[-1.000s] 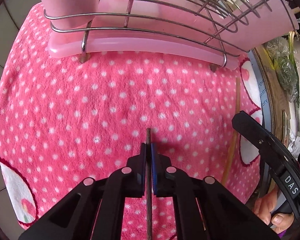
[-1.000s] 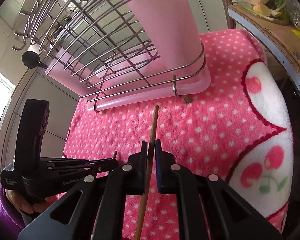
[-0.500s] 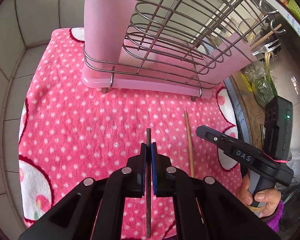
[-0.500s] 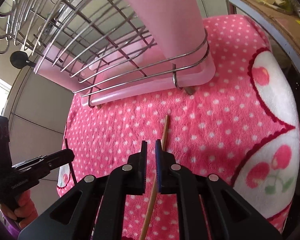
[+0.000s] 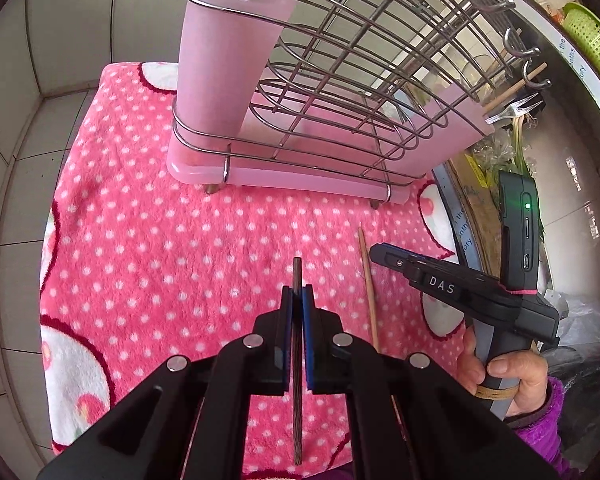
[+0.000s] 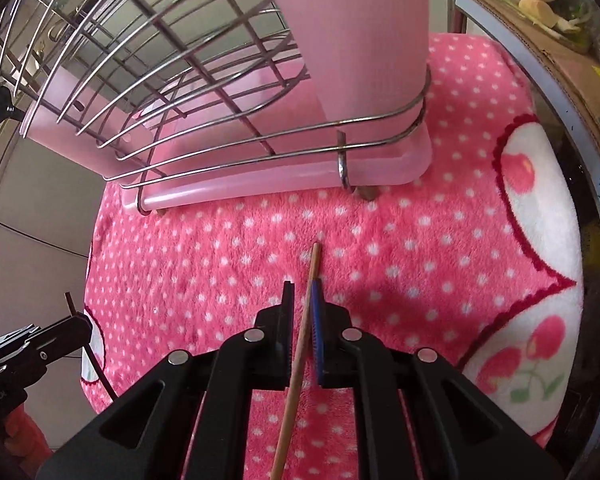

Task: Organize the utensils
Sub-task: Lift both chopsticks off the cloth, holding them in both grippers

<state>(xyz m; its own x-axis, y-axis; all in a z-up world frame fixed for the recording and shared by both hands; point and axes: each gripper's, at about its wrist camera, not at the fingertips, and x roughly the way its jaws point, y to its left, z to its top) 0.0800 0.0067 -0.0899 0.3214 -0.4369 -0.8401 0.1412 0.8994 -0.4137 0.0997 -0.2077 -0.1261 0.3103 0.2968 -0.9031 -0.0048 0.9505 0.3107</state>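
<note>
My left gripper (image 5: 297,294) is shut on a dark brown chopstick (image 5: 297,360) and holds it above the pink dotted towel (image 5: 160,248). A light wooden chopstick (image 6: 300,344) lies on the towel between my right gripper's jaws; my right gripper (image 6: 302,292) stands slightly open around it. The same chopstick shows in the left wrist view (image 5: 367,280), beside the right gripper (image 5: 440,284). The pink utensil cup (image 5: 228,56) with several utensils stands at the left end of the wire dish rack (image 5: 360,80). The left gripper shows in the right wrist view (image 6: 76,326).
The rack's pink drip tray (image 6: 284,184) sits on the towel. A fork (image 5: 512,110) hangs at the rack's right end. A cardboard box edge (image 6: 540,60) and tiled walls (image 5: 40,60) border the towel.
My left gripper has risen and pulled back with the dark chopstick. My right gripper has opened and let the light chopstick down onto the towel, and moved closer to the rack.
</note>
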